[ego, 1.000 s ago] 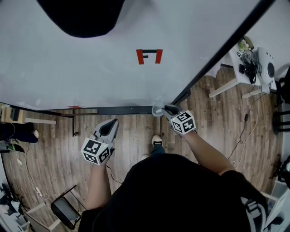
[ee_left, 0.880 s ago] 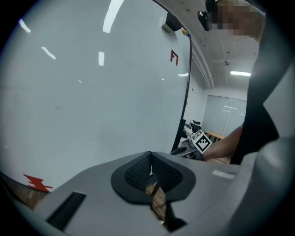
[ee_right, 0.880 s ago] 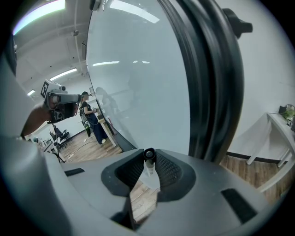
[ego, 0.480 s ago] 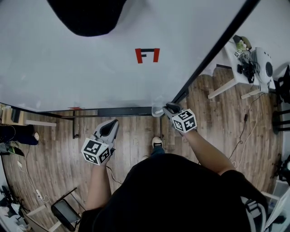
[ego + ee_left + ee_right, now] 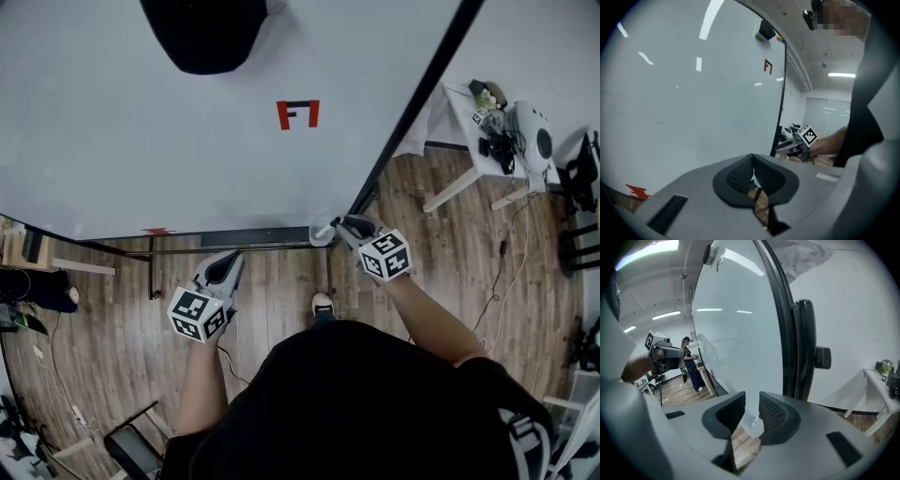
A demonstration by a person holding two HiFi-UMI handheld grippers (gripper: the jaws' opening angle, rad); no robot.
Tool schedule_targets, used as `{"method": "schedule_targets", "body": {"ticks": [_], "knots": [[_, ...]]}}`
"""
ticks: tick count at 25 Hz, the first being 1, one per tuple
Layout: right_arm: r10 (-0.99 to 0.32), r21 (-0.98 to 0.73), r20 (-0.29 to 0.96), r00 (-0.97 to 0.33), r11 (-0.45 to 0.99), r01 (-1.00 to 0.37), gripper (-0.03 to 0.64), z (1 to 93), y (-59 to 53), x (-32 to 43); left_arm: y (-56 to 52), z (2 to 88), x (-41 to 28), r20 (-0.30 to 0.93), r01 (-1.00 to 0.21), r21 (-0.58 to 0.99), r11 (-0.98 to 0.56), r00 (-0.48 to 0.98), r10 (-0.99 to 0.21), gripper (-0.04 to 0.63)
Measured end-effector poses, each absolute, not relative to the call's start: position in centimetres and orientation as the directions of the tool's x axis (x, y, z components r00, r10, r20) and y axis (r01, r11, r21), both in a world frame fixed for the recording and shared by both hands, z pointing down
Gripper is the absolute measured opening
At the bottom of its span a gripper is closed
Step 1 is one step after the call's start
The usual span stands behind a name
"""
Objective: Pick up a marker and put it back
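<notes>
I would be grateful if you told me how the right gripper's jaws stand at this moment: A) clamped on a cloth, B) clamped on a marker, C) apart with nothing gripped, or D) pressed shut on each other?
C: in the right gripper view the right gripper has its jaws, which have just been opening, standing apart, and neither pad presses anything. The whiteboard and the floor show through the gap.

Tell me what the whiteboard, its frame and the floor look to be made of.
Whiteboard: smooth, glossy white panel, probably coated steel or melamine; bright reflections streak it in the left gripper view.
Frame: black and matte, likely painted metal or plastic; I cannot tell which.
Floor: brown planks with grain and seams, either wood or wood-look laminate.
</notes>
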State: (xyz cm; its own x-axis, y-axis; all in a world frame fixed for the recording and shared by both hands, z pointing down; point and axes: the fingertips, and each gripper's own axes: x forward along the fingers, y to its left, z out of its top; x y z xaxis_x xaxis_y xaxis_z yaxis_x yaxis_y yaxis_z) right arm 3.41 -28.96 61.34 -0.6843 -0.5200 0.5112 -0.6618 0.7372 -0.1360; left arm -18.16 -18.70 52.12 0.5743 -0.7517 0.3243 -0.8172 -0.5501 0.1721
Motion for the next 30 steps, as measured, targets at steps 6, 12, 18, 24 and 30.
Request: {"method": "schedule_targets", "body": {"ticks": [6, 12, 18, 24, 30], "knots": [[-0.538, -0.118, 0.483, -0.691, 0.742, -0.66, 0.084, 58.9, -27.5, 3.5, -18.0, 51.0, -17.6, 0.306, -0.805, 0.156, -0.572, 0.59, -0.747, 0.013], [-0.557, -0.116, 0.469, -0.685, 0.73, -0.673, 0.08, 58.1, -25.9, 4.4, -16.7, 50.5, -17.3, 0.299, -0.801, 0.147, -0.581, 0.596, -0.745, 0.012], [-0.572, -0.123, 0.462, -0.678, 0.716, -0.688, 0.077, 57.8, -24.2, 5.3, -15.3, 50.3, -17.3, 0.298, -0.799, 0.144, -0.584, 0.598, -0.744, 0.012], [-0.584, -0.126, 0.45, -0.675, 0.707, -0.696, 0.072, 57.2, -22.9, 5.7, -14.4, 49.9, -17.2, 0.292, -0.794, 0.137, -0.592, 0.603, -0.742, 0.014], [-0.588, -0.132, 0.441, -0.678, 0.704, -0.697, 0.066, 56.8, -21.3, 5.9, -13.1, 49.7, -16.7, 0.289, -0.789, 0.135, -0.6, 0.61, -0.737, 0.012]]}}
